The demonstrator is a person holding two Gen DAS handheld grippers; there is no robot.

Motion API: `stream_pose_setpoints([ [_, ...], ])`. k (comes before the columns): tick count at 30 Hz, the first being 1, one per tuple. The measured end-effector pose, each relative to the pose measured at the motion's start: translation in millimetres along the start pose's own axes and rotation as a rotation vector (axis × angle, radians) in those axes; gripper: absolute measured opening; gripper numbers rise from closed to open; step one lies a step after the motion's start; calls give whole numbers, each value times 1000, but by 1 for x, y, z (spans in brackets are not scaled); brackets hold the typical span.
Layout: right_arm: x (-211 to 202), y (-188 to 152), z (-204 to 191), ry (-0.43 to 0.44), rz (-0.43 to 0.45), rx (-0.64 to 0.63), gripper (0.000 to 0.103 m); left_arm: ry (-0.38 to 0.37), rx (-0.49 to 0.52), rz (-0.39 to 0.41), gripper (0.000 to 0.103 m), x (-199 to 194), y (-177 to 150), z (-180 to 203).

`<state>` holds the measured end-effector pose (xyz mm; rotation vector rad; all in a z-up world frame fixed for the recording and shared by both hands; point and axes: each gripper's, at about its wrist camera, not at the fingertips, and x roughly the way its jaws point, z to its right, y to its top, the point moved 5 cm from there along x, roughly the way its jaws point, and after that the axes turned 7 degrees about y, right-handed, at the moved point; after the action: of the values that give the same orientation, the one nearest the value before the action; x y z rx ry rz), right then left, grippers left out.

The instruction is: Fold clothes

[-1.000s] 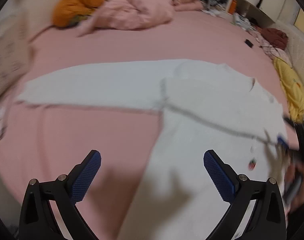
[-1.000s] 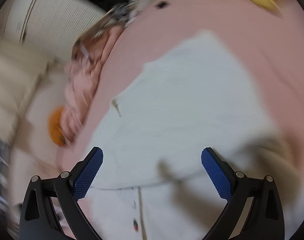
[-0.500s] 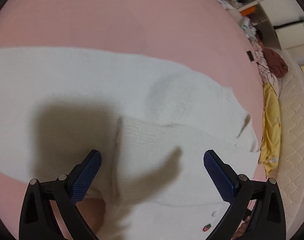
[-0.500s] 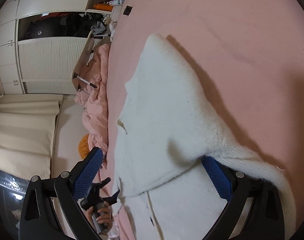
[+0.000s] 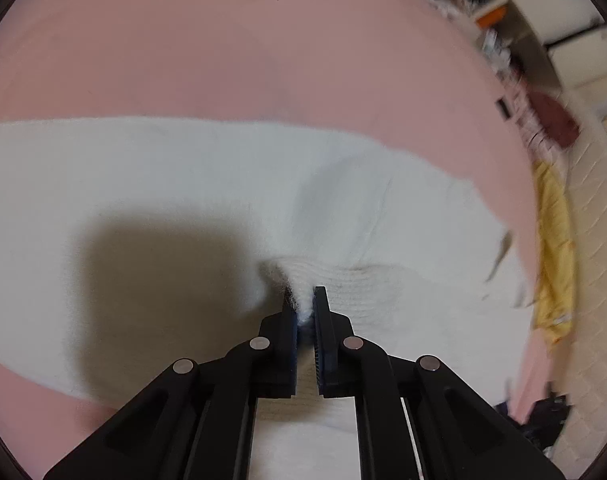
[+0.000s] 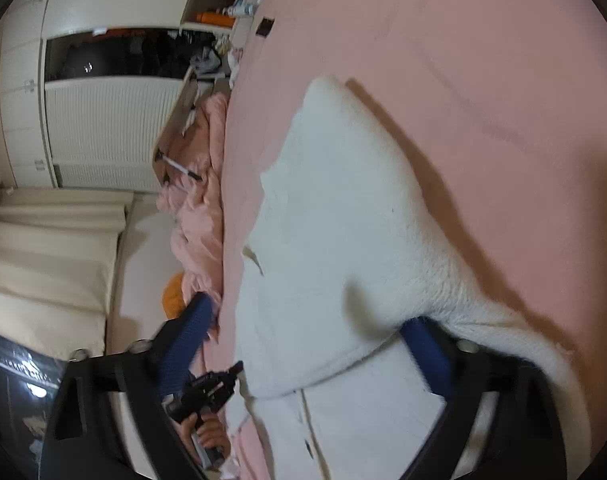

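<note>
Left wrist view: the left tool is seen clamped on a ribbed edge of the white cardigan, with a tuft of fuzzy knit pinched between the pads and the jaws nearly together. The garment is spread flat across the pink bed, one sleeve extended to the left. A yellow cloth lies at the bed's right margin, well apart from the grip.

Right wrist view: the right tool is presented with jaws wide but closing. The far blue pad is tucked beneath a raised fold of the cardigan; the near pad stands clear of the cloth, so no grip is made yet. The cardigan's button band runs below the tool. The person's hand holding the left tool's handle is visible at the lower left, beside a heaped pink duvet.

Handling: the knit is judged soft, light and limp, with no stiffness; it is expected to sag and stretch when lifted. Hold should be taken at ribbed hems or seams, where the fabric is thicker, and both edges raised together to keep the fold even.
</note>
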<state>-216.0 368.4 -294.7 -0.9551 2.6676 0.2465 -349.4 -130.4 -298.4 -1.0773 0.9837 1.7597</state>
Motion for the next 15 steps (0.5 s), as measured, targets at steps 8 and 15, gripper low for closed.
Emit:
stream_pose_setpoints([
  [8, -12, 7, -3, -92, 82, -39, 9, -130, 96, 160, 7, -43, 34, 64],
  [15, -17, -23, 43, -189, 53, -69, 11, 20, 81, 121, 7, -6, 33, 28],
])
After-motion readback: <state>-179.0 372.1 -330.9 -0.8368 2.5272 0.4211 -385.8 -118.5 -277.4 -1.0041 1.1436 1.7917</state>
